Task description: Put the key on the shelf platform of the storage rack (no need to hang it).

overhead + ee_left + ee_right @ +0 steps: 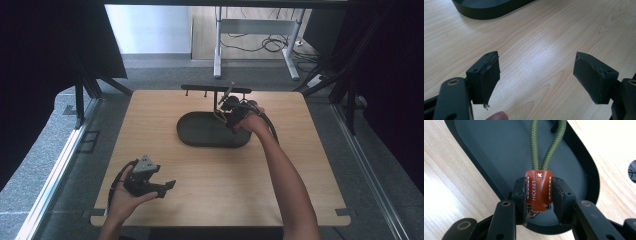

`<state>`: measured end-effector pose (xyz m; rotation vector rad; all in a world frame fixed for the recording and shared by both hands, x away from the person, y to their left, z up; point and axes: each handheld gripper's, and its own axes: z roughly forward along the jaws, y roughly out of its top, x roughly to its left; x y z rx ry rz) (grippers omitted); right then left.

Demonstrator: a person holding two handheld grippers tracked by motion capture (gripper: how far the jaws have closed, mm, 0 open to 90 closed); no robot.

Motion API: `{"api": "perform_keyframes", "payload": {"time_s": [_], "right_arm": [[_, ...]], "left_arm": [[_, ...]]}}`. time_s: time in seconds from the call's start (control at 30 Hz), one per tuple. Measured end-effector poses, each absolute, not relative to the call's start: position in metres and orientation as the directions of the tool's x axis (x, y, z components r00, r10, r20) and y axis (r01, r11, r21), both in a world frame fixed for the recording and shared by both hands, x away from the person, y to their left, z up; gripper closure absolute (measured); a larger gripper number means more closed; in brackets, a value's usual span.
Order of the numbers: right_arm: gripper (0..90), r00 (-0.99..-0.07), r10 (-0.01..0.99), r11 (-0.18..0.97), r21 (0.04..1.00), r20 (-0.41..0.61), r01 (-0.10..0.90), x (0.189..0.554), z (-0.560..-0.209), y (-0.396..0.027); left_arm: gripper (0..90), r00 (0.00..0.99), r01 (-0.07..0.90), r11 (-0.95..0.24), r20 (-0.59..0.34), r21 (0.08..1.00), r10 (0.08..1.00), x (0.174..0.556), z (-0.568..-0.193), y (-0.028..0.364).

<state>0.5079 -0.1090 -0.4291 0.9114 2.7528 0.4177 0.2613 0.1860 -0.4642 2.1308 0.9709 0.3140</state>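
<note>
While the right gripper point(539, 202) is clenched on the brown leather tab point(539, 190) above the dark oval tray point(486, 150), lower it gently so the green cord point(541, 145) ahead settles inside; the left gripper point(536, 80) waits released.

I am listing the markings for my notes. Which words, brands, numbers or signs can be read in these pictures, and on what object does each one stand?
"HICKMET", as far as it can be read; some letters are uncertain: stamped along the brown leather tab that joins the green cord loop, clamped in the right gripper.
A small white stitched cross, a sign and not a letter: near the top of the same tab.
No other text is readable in any view.
</note>
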Motion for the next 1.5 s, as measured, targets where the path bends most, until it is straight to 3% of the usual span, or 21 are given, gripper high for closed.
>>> {"api": "perform_keyframes", "payload": {"time_s": [1.03, 1.2, 1.5], "right_arm": [[65.4, -0.797, 0.592, 0.784, 0.314, -0.121, 0.535, 0.503, -0.450, -0.108], [59.0, -0.797, 0.594, 0.780, 0.321, -0.112, 0.537, 0.502, -0.448, -0.108], [56.1, -0.802, 0.586, 0.781, 0.344, -0.116, 0.521, 0.494, -0.440, -0.108]], "left_arm": [[21.6, 0.682, 0.546, -0.431, -0.083, 0.719, 0.726, 0.262, -0.466, 0.185], [21.6, 0.680, 0.548, -0.433, -0.080, 0.716, 0.729, 0.263, -0.467, 0.185], [21.6, 0.684, 0.545, -0.437, -0.079, 0.716, 0.725, 0.262, -0.467, 0.183]]}}
